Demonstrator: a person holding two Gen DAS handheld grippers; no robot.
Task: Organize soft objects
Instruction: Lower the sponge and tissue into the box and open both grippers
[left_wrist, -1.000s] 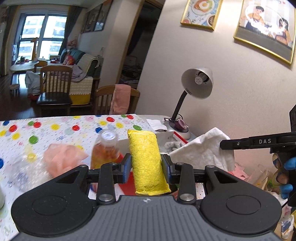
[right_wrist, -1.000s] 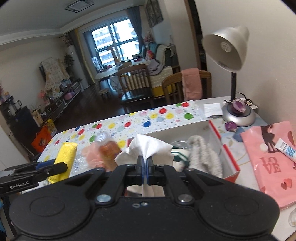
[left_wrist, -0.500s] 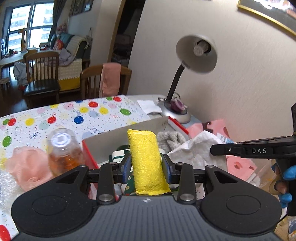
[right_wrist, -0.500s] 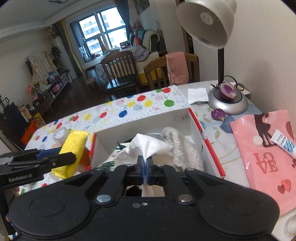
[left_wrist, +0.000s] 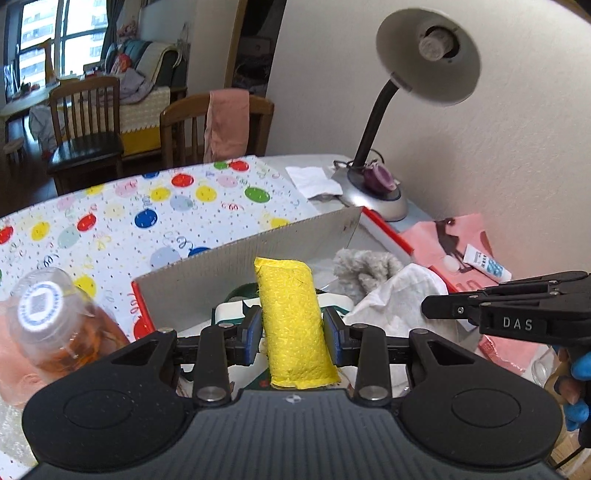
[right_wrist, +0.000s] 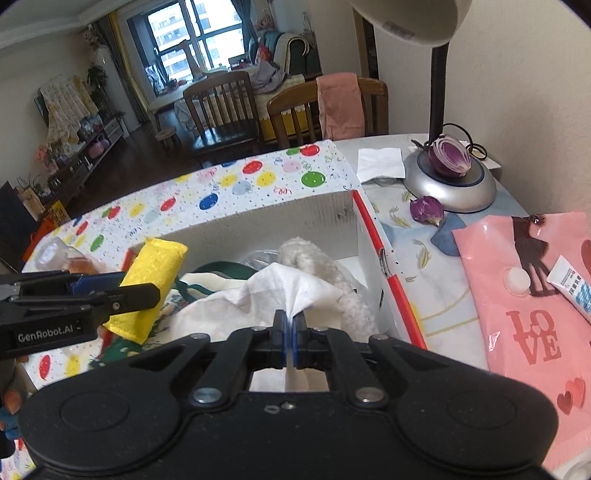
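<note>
My left gripper (left_wrist: 291, 328) is shut on a rolled yellow cloth (left_wrist: 291, 317) and holds it over the near left part of an open white box with red edges (left_wrist: 258, 251). The same cloth (right_wrist: 151, 280) and box (right_wrist: 295, 210) show in the right wrist view. My right gripper (right_wrist: 289, 330) is shut on a white cloth (right_wrist: 273, 291), also seen in the left wrist view (left_wrist: 399, 299), and holds it over the box's middle. A grey fluffy item (right_wrist: 314, 258) and a green and white fabric (right_wrist: 199, 280) lie in the box.
A clear bottle of amber liquid (left_wrist: 51, 314) stands left of the box on the dotted tablecloth (left_wrist: 147, 214). A desk lamp (right_wrist: 447, 177) with a halved onion (right_wrist: 450, 158) on its base stands behind the box. A pink bag (right_wrist: 535, 314) and a tube (right_wrist: 572, 284) lie right.
Both grippers have moved forward and lower toward the box, each still holding its cloth. The yellow cloth went from beside the bottle to over the box.
</note>
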